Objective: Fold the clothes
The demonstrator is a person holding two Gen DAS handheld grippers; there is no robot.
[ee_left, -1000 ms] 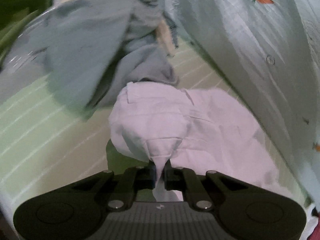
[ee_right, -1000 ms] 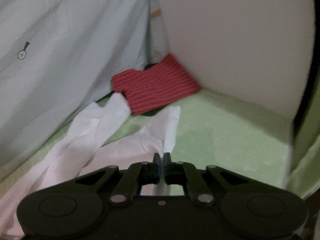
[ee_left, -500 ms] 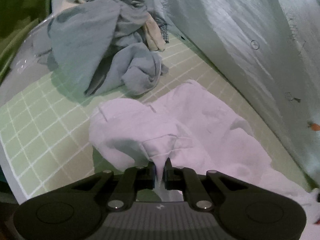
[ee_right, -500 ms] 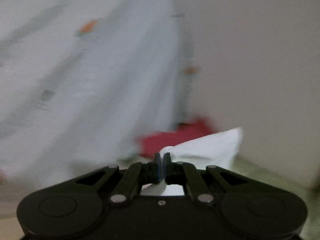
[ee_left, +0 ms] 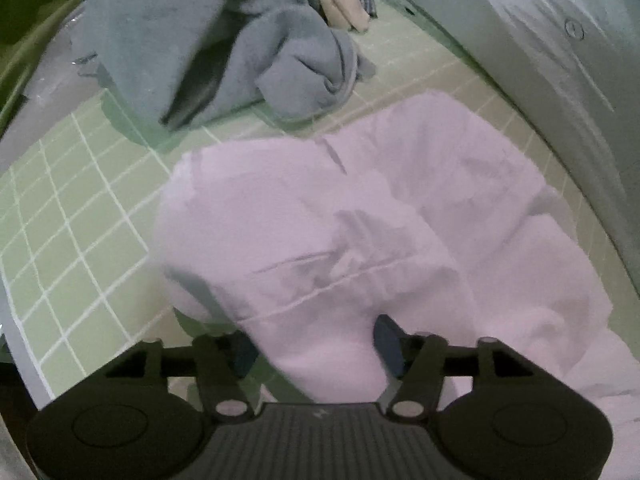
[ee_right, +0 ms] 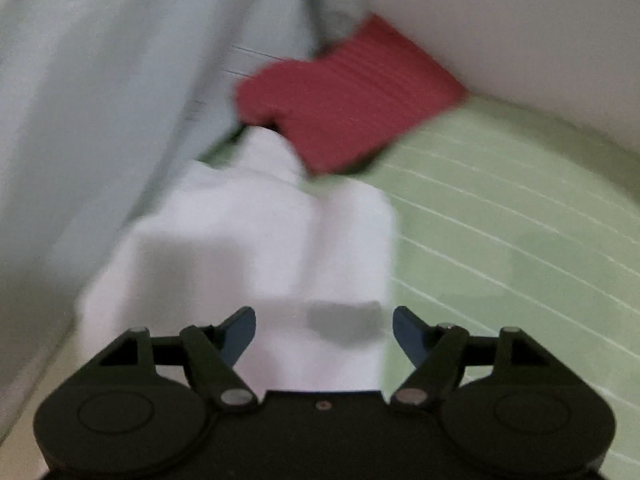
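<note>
Jaws of both the left gripper (ee_left: 316, 350) and right gripper (ee_right: 324, 332) stand spread wide, pinching nothing. Between and ahead of them the white garment (ee_left: 360, 232) lies rumpled on the green checked bed sheet (ee_left: 68, 240). Beyond lie grey clothes (ee_left: 224, 40) and a red folded garment (ee_right: 348, 100).

Your left gripper (ee_left: 316, 346): jaws spread wide, white garment (ee_left: 360, 220) between; grey clothes pile (ee_left: 224, 40) beyond garment.
</note>
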